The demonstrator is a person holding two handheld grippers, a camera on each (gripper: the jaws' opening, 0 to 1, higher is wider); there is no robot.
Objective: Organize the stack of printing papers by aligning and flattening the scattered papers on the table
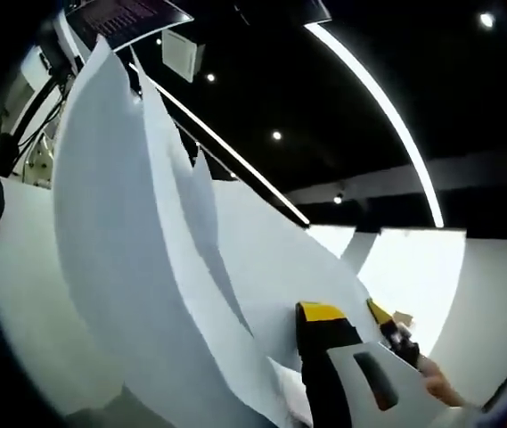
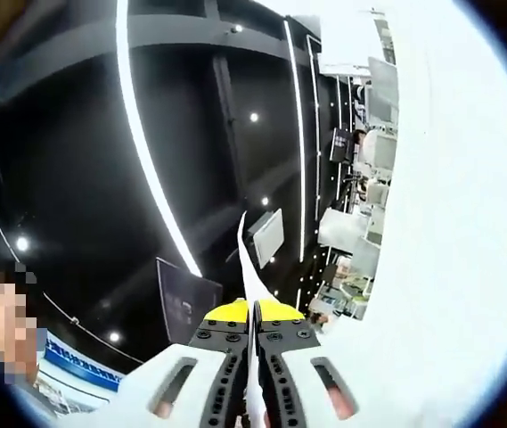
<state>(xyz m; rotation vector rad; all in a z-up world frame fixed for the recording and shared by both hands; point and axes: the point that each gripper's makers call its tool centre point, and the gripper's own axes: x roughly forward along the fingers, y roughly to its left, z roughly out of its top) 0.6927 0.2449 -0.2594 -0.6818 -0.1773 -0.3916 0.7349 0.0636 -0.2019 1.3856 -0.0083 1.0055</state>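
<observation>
Above me a black ceiling (image 2: 84,134) with long white strip lights (image 1: 387,107) and small round spotlights (image 1: 276,135). A square vent panel (image 1: 182,53) hangs up there, plus a dark monitor (image 1: 128,16). In my right gripper view, cluttered shelves or desks with equipment (image 2: 360,223) beside a bright white surface (image 2: 467,223).

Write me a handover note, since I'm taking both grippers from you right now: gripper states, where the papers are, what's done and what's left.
Right gripper: jaws shut on the edge of the papers, seen edge-on, lifted toward the ceiling.
Left gripper: at the lower edge of the same raised sheets; grip unclear.
Sheets fan apart with uneven edges, so not aligned yet.
Left: square the edges, lay the stack flat on the table.
</observation>
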